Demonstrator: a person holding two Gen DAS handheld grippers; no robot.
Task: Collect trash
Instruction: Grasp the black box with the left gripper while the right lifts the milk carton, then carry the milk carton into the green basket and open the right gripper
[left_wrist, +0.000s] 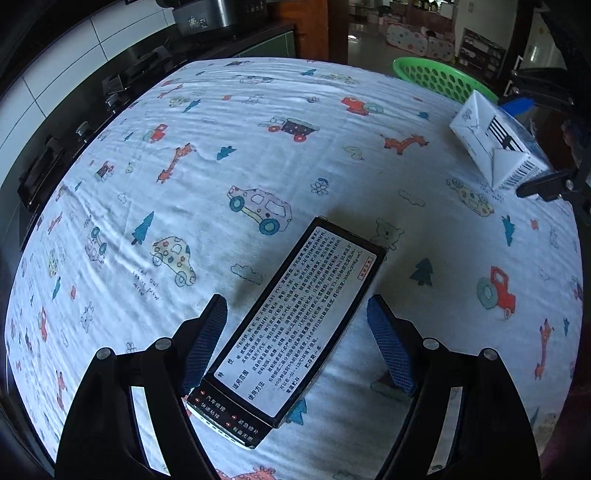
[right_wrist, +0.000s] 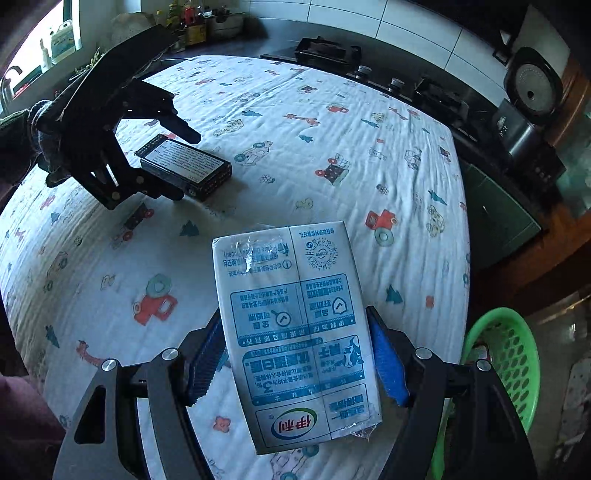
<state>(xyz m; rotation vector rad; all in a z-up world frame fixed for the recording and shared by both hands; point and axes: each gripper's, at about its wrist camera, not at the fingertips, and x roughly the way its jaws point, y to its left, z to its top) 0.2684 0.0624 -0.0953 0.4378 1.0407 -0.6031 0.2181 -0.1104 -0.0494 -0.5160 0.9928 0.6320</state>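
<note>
A black box with a white printed label (left_wrist: 295, 325) lies on the cartoon-print tablecloth (left_wrist: 221, 147) between the fingers of my left gripper (left_wrist: 297, 321). The jaws are open, with gaps on both sides. The box also shows in the right wrist view (right_wrist: 184, 166), with the left gripper (right_wrist: 177, 162) around it. A white and blue milk carton (right_wrist: 299, 332) sits between the blue pads of my right gripper (right_wrist: 295, 332), which is shut on it. The carton also shows in the left wrist view (left_wrist: 495, 144).
A green perforated basket (right_wrist: 506, 358) stands beyond the table's edge, also seen in the left wrist view (left_wrist: 439, 77). A dark counter with a stove (right_wrist: 406, 85) and a rice cooker (right_wrist: 532, 88) runs along the table's far side.
</note>
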